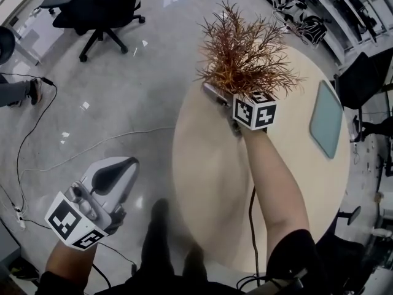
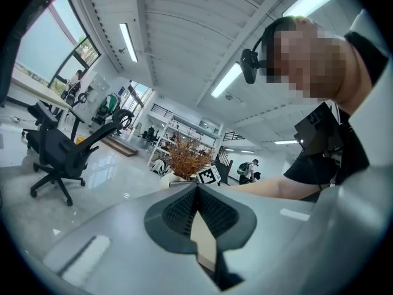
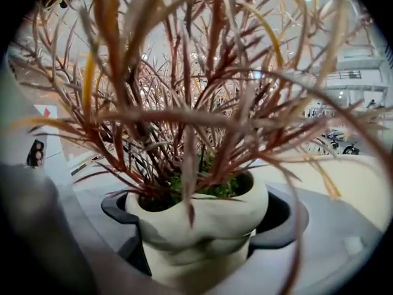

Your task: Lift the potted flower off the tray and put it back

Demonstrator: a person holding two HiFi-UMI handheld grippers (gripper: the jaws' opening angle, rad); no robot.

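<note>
Rust-brown, dry-looking stems of the potted flower point(image 1: 245, 57) spread over the far side of the round beige table point(image 1: 209, 165). Your right gripper point(image 1: 236, 106) sat just beneath them, on your side of the plant. In the right gripper view its fingers point(image 3: 285, 217) stood wide on either side of the cream pot point(image 3: 202, 226). Their dark inner faces lay against the pot's left and right walls just below the rim, so you were gripping the pot. Green moss showed inside the rim around the stems.

In the head view the stems hid the pot's base, so you could not have told whether it rested on the table or hung just above it. The pale teal tray point(image 1: 325, 118) lay flat near the table's right edge, well apart from the potted flower.

Your left gripper point(image 1: 113, 177) hung off the table at the lower left, over the glossy grey floor point(image 1: 123, 91). Its fingers point(image 2: 178, 211) were closed together and held nothing. A black office chair point(image 1: 95, 8) stood on the floor beyond it, and a thin pale cable point(image 1: 104, 141) trailed across the floor toward the table.
</note>
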